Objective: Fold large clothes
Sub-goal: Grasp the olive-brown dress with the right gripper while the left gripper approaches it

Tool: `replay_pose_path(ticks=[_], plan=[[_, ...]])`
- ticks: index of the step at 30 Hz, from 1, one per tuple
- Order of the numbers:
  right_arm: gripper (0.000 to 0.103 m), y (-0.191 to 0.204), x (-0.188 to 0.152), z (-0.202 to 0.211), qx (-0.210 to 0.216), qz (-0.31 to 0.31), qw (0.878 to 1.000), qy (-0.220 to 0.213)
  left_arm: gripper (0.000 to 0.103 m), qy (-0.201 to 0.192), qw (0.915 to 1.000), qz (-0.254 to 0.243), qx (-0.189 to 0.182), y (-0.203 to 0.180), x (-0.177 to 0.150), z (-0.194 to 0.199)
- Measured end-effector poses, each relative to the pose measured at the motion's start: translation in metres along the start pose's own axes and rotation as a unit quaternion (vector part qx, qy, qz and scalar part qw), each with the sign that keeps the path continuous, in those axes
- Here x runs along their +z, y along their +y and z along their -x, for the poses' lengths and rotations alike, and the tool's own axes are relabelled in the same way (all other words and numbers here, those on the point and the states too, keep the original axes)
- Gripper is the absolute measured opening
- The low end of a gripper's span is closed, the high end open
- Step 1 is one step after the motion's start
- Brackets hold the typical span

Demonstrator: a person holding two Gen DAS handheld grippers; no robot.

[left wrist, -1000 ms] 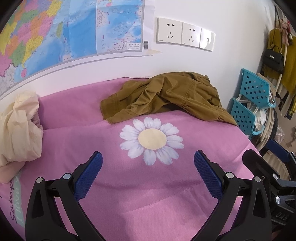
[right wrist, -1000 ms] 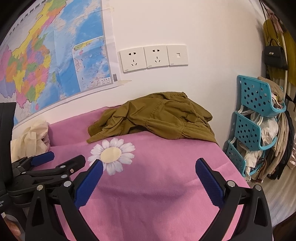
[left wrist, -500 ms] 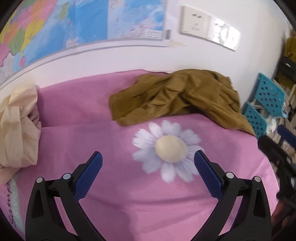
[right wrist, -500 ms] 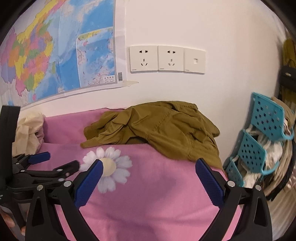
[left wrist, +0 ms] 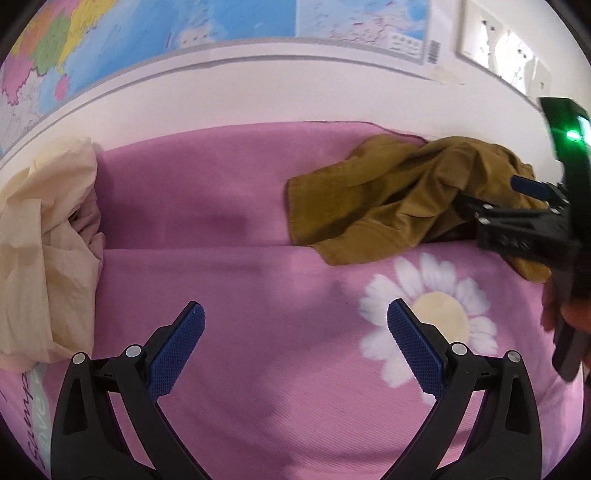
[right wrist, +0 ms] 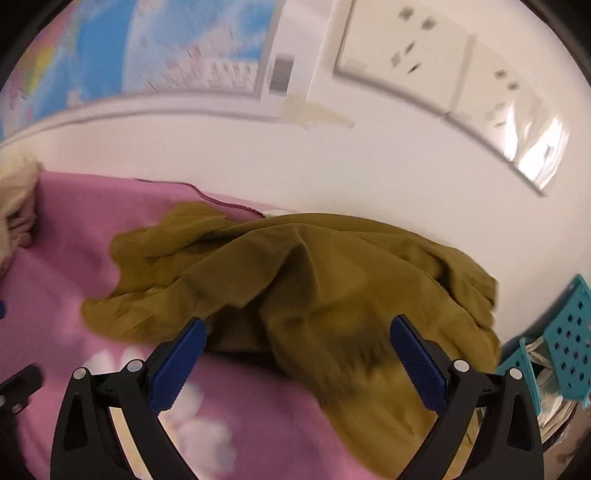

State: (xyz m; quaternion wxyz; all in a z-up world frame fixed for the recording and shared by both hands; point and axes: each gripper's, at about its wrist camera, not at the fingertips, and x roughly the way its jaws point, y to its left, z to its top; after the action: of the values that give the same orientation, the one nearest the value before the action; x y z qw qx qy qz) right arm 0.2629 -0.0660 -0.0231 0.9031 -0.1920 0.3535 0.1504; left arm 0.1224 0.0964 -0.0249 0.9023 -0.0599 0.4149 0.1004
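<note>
Right tongs [right wrist: 297, 363]: jaws wide, holding nothing, blue ribbed pads either side of a raised fold of the olive garment [right wrist: 317, 280]. The cloth sits just ahead of and between the pads; contact cannot be confirmed, as the view is motion-blurred. A second ago these tongs stood well back with the whole garment far ahead; they have since closed in on it. Judgement: this is the approach to a first grasp, and no folding has begun.

Left tongs [left wrist: 295, 350]: jaws also wide and empty, over bare pink blanket [left wrist: 229, 406]. The garment lies ahead and to their right, well apart. They have swung leftward since half a second ago, so the daisy print [left wrist: 432, 317] now sits at the right pad, no longer between the two. In this view the right tongs [left wrist: 491, 199] reach into the heap from the right, with a hand [left wrist: 561, 314] partly visible behind them.

Materials: the garment is a thin, matte, woven olive-brown cloth, crumpled into a loose mound with soft ridges and a dark hollow beneath its near edge. It will likely drape and slide, not hold its shape. The blanket is a fine-ribbed knit, smooth and flat. Far left of the left tongs sits a cream garment [left wrist: 44, 251], wrinkled and bunched. Behind, a white wall with a glossy map [left wrist: 184, 29] and sockets [right wrist: 424, 48]; at the right, a teal perforated basket [right wrist: 569, 332].
</note>
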Motion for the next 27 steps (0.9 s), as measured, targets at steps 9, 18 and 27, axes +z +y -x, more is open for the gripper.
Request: replay_pose_path(ticks=[9, 18, 27], plan=[[0.049, 0.032, 0.015, -0.018, -0.008, 0.109, 0.994, -0.005, 0.098, 0.010, 0.9999, 0.002, 0.009, 0.015, 0.006, -0.020], [0.009, -0.017, 0.012, 0.083, 0.049, 0.027, 0.996, -0.074, 0.098, 0.004, 0.9998, 0.001, 0.020, 0.023, 0.009, -0.020], [0.091, 0.002, -0.020, 0.092, 0.019, 0.166, 0.985, -0.050, 0.098, 0.004, 0.9996, 0.002, 0.028, 0.025, 0.014, -0.021]])
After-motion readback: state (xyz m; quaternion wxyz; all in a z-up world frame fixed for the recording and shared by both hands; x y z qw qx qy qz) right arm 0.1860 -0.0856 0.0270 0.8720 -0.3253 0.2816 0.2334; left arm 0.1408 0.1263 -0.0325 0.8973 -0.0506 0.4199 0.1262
